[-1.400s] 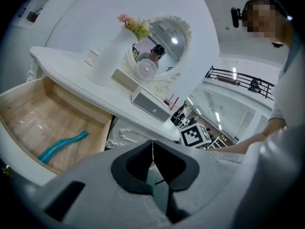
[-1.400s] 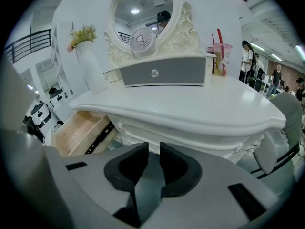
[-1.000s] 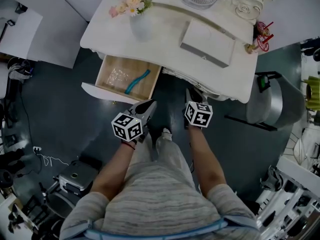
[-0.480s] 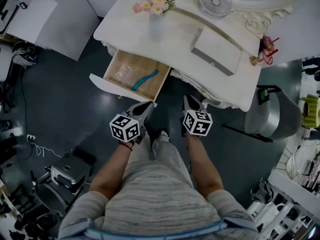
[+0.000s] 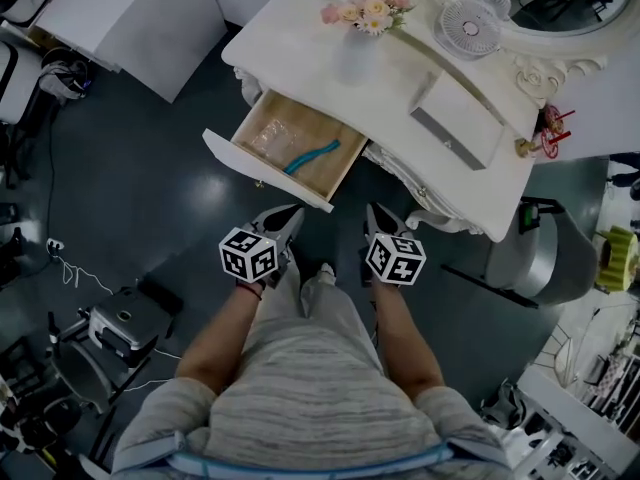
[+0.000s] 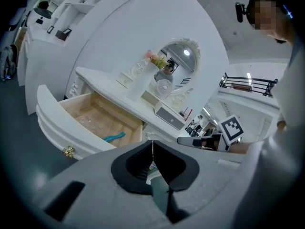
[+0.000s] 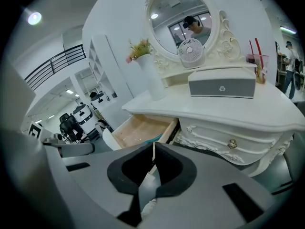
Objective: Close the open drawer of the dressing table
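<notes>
With the dressing table (image 5: 400,78) ahead and its drawer (image 5: 262,173) pulled well out at the left end, the white front should be pushed squarely by the left gripper (image 5: 290,213), closed and empty, or the right gripper (image 5: 375,215), whose empty jaws have just been closing.

White-fronted wooden drawer (image 5: 290,151) pulled open

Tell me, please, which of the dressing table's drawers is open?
The left drawer, pulled out so its wooden inside and a teal item show; the drawer to its right sits flush behind its gold knob.
</notes>
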Available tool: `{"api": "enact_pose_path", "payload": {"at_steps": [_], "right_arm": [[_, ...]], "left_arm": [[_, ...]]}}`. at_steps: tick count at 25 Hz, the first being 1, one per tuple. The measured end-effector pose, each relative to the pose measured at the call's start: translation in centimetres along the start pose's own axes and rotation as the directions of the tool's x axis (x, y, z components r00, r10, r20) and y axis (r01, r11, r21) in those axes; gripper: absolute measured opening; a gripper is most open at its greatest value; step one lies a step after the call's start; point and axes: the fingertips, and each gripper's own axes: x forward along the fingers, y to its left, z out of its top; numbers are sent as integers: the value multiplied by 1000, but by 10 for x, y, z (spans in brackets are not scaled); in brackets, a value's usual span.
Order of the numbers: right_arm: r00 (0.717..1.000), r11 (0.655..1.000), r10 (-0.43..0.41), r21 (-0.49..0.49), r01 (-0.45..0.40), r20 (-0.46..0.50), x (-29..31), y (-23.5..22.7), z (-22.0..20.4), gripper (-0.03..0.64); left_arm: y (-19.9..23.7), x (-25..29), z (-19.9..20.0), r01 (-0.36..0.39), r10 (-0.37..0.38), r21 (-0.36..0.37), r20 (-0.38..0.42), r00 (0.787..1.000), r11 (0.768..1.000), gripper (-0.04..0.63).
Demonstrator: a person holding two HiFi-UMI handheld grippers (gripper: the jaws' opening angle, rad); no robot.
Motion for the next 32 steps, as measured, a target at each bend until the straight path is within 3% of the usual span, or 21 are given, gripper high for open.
{"api": "enact_pose_path", "payload": {"at_steps": [16, 32], "right_arm": [[998, 998, 53, -17, -54, -20, 23, 54, 0, 20], [999, 999, 44, -2, -44, -15, 35, 71, 11, 20]], "left_arm": [[71, -38, -9, -133, 134, 25, -51, 990, 991, 18], [137, -30, -29, -220, 238, 108, -203, 950, 970, 18]]}}
